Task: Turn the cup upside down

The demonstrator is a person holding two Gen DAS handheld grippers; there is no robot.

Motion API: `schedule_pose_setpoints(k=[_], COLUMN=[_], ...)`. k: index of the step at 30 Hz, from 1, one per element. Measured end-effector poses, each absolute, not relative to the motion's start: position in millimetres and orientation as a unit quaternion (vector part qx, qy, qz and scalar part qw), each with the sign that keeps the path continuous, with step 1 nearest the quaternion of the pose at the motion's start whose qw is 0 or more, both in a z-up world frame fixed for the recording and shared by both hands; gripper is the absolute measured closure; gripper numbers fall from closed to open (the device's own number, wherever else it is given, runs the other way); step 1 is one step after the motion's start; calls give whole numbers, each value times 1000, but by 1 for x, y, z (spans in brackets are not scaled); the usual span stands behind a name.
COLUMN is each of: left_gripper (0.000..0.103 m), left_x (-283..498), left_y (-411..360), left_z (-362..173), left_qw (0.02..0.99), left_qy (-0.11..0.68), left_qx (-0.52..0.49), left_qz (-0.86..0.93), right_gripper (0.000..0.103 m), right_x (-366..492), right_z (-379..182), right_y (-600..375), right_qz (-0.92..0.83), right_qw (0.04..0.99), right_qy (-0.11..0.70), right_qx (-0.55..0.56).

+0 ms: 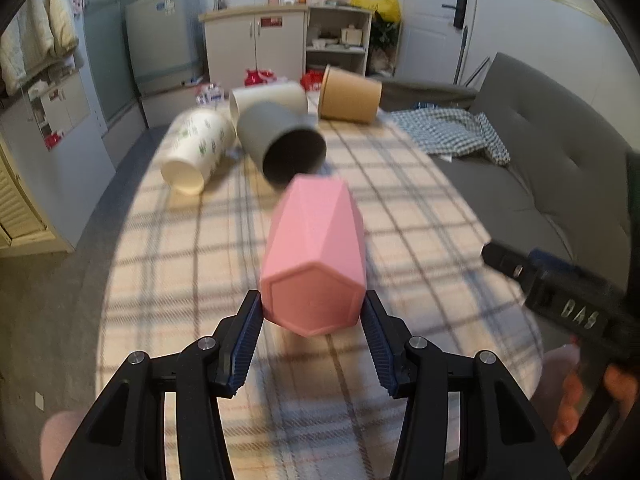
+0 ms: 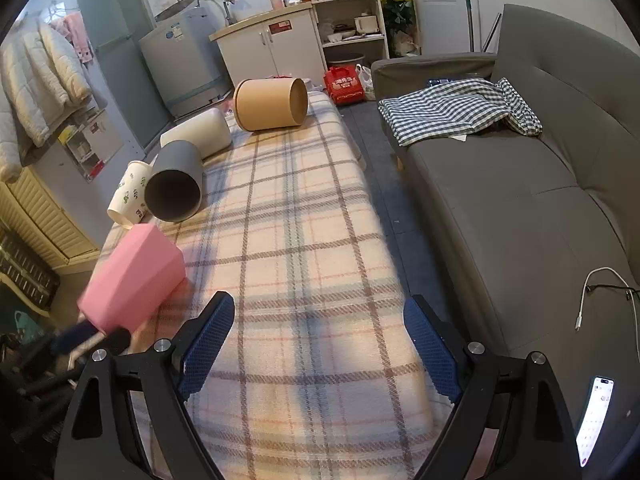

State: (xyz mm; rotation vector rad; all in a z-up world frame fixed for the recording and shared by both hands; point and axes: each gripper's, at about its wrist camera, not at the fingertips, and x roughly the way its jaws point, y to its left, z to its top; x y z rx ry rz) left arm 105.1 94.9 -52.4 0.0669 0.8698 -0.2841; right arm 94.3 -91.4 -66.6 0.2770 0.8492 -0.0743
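Note:
My left gripper is shut on the base end of a pink faceted cup, held on its side above the plaid-covered table, its mouth pointing away from me. The cup also shows at the left of the right wrist view, blurred. My right gripper is open and empty above the near part of the table; its body shows at the right of the left wrist view.
Several cups lie on their sides at the far end: a grey one, a white leaf-print one, a white one and a brown paper one. A grey sofa with a checked cloth stands right of the table.

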Motion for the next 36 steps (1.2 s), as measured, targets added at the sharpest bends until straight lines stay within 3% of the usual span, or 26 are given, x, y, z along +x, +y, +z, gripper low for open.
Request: schedule_pose_setpoints(k=[16,32,36], left_gripper=[52,52,47], left_x=[142,162,160], left_y=[73,57,60], left_z=[-19,-24,-23], left_qw=[894,893,891], left_qy=[420,414,417], left_qx=[57,86,78], left_qz=[-147,-153,-162], right_gripper=[16,16,16], right_x=[96,98,96], right_z=[-68,-70,-66], right_y=[-94,-97,-97], right_qz=[-37,-38,-34], right_qw=[899,898,901], right_qy=[414,415,409], right_qx=[138,144,143])
